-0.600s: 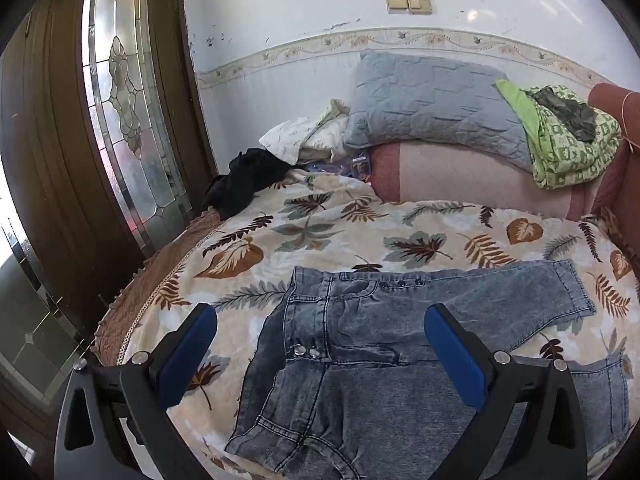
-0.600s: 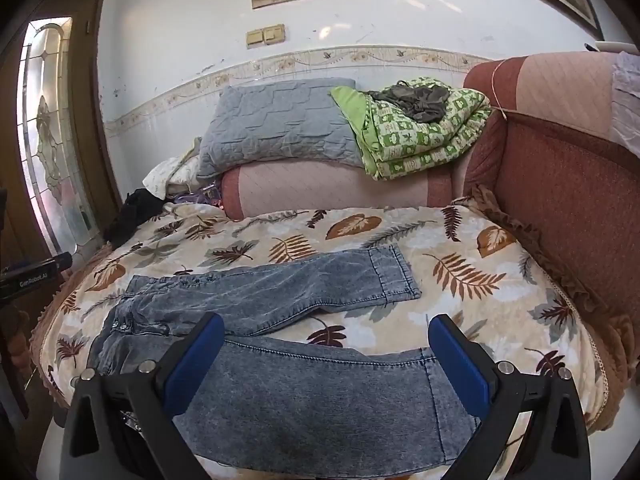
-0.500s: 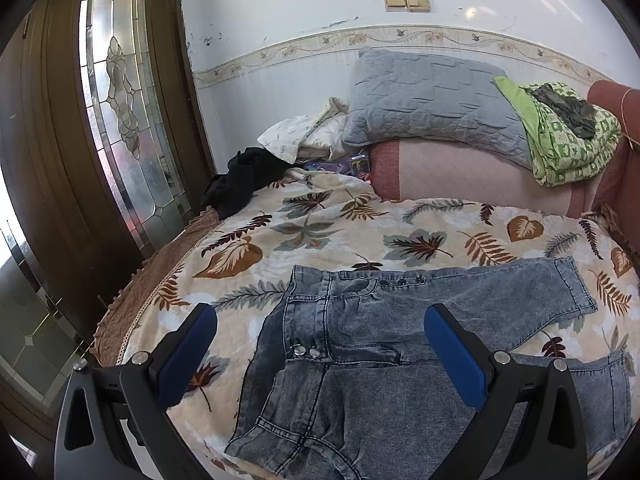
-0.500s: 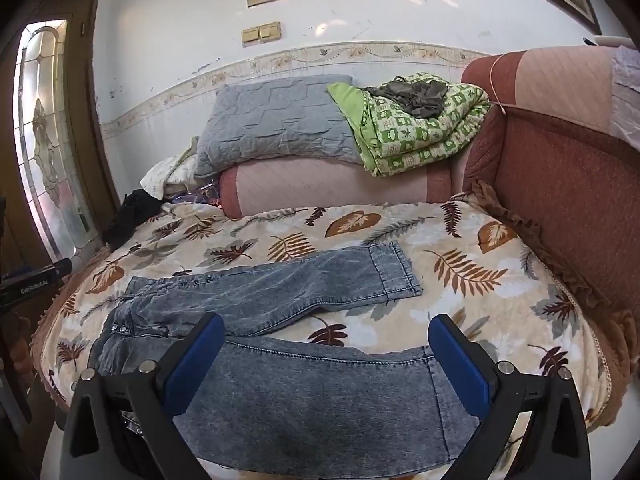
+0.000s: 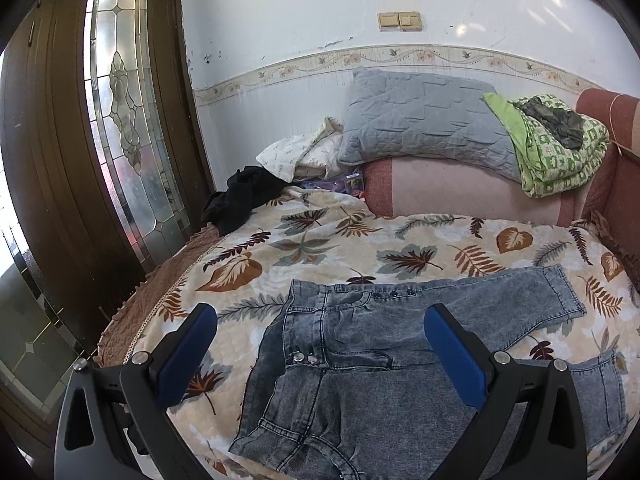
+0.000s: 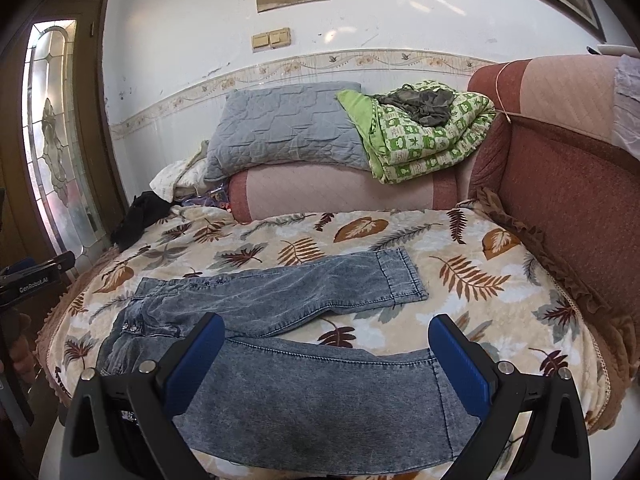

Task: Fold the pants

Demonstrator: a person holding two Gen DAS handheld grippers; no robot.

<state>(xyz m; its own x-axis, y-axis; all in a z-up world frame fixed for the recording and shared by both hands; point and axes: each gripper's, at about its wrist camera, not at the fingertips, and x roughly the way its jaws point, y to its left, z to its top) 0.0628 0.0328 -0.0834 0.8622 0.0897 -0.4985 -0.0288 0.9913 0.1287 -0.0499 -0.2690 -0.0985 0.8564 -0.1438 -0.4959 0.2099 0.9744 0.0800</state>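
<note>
The jeans [image 6: 280,320] lie flat on the bed [image 6: 460,248], their long axis running across it: waistband toward the door [image 5: 60,160] side, leg cuffs toward the red sofa arm [image 6: 560,184]. The legs are spread apart in a shallow V. The left claw [image 5: 320,332] and right claw [image 6: 326,344] both hover wide open above the denim, holding nothing.

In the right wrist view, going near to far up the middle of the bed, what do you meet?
Near leg of the grey-blue washed denim pants → far leg → bare leaf-print bedspread → pink bolster cushion → grey quilted pillow.
</note>
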